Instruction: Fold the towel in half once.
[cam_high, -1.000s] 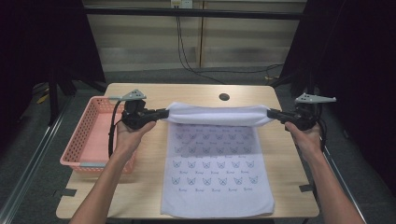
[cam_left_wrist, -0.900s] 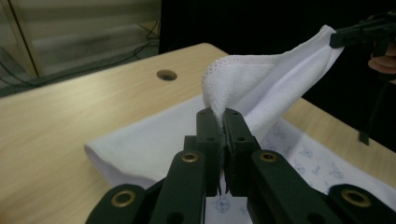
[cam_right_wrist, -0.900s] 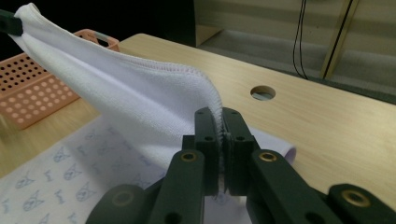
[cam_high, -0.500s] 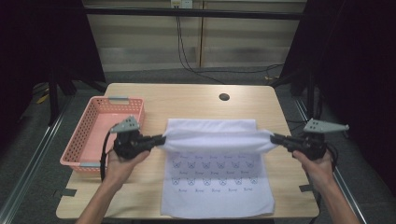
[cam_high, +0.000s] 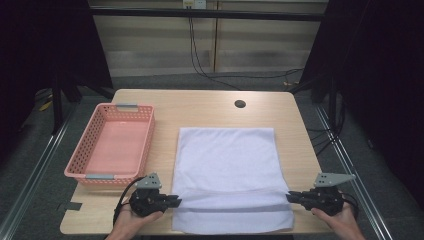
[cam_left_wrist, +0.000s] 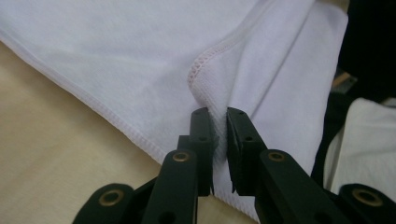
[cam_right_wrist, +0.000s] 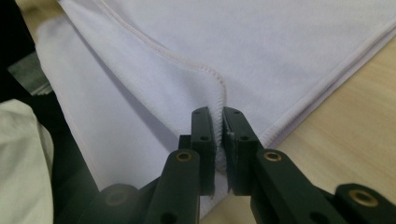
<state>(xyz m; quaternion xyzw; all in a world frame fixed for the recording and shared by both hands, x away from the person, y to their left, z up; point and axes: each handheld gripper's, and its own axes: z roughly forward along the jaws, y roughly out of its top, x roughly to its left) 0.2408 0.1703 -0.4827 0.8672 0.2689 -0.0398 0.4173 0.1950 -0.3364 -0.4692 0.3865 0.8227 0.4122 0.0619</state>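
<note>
White towel (cam_high: 227, 170) soft, limp; left gripper (cam_high: 172, 201) and right gripper (cam_high: 292, 197) pinching folded corners near table's (cam_high: 200, 107) front edge, jaws just easing open.

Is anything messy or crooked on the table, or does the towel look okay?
Nothing looks spilled or broken. The white towel lies folded on the table, though the folded-over edge stops a little short of the near edge, so a strip pokes out. The left gripper and right gripper each pinch a corner. The pink basket sits straight.
</note>
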